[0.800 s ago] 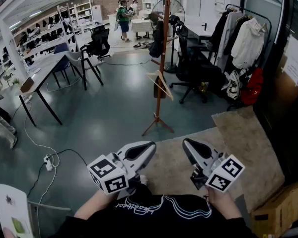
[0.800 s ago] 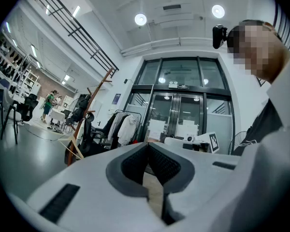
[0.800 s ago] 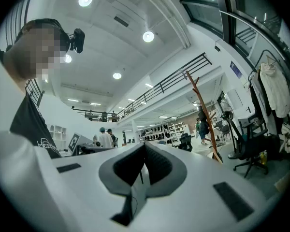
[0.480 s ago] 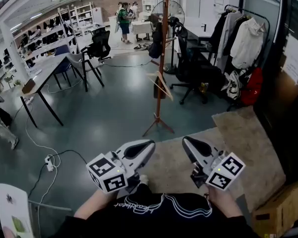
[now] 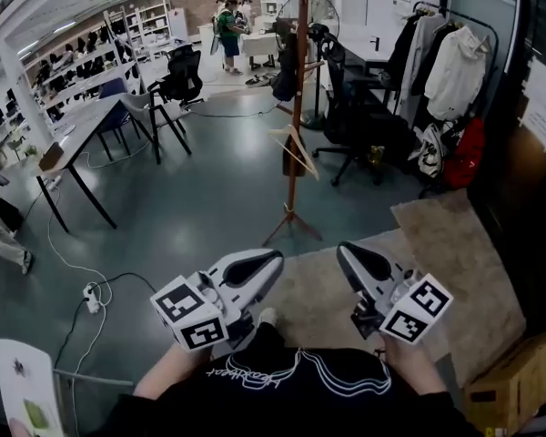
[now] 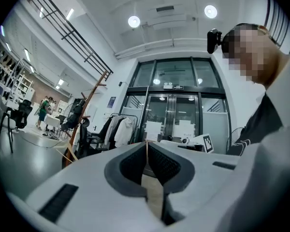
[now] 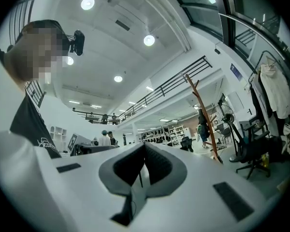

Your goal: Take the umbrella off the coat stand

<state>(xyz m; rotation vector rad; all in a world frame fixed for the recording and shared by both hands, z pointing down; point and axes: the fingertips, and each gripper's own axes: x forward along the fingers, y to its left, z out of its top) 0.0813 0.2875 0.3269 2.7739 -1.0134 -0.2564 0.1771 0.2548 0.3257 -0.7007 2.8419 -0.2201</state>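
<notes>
Holding left hand-held gripper (image 5: 271, 262) and right hand-held gripper (image 5: 346, 253) low against torso, side by side, roughly level, aimed toward coat stand (image 5: 294, 180). Both closed tight, nothing between jaws. Presumably carried shut and empty because target far out of reach. Positioned at near-left part of rug (image 5: 437, 244). Past rug's far edge, on bare floor (image 5: 191, 208): coat stand, well apart from both grippers. Wooden hanger (image 5: 298, 148) hooked at mid-pole. Higher up, dark narrow bundle on left-side peg, taken as umbrella (image 5: 287, 76); hanging free, so probably lifts straight off peg. Approach needed before any grasp. Beyond: office chair (image 5: 355, 121), clothes rack (image 5: 441, 62).
</notes>
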